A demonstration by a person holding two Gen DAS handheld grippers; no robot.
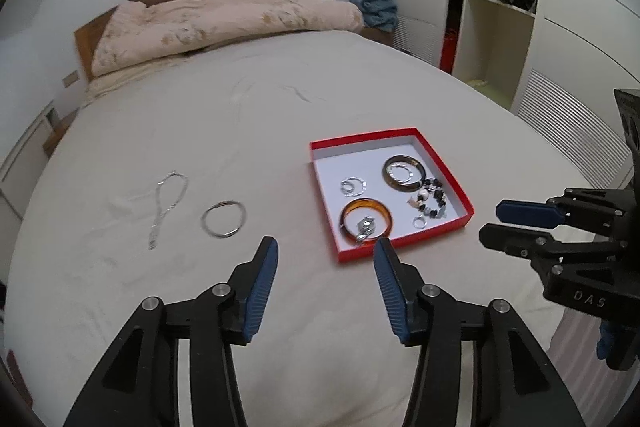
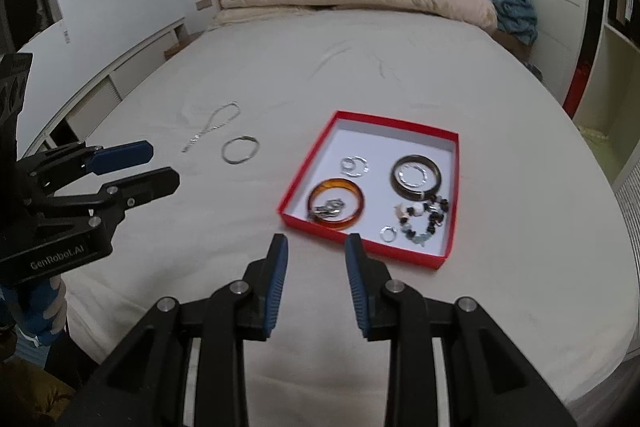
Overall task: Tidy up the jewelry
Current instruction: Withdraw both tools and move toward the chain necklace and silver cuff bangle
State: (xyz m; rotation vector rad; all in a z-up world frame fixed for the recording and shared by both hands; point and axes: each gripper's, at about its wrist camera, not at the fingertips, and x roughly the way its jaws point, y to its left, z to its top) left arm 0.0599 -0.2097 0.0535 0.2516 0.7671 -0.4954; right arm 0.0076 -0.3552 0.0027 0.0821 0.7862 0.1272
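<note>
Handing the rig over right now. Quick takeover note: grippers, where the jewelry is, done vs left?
Left gripper: open, empty, above the bed.
Right gripper: open, empty, near the red box.
Done: in the box are an amber bangle, dark bangle, beaded bracelet and small silver rings.
Left: thin silver bangle and silver chain, both on the sheet to the box's left.

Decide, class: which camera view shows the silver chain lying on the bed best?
The left wrist view. There the silver chain appears larger, its loop and tail distinct, beside the thin bangle. The right wrist view shows the same chain smaller and farther off, links blurred.
</note>
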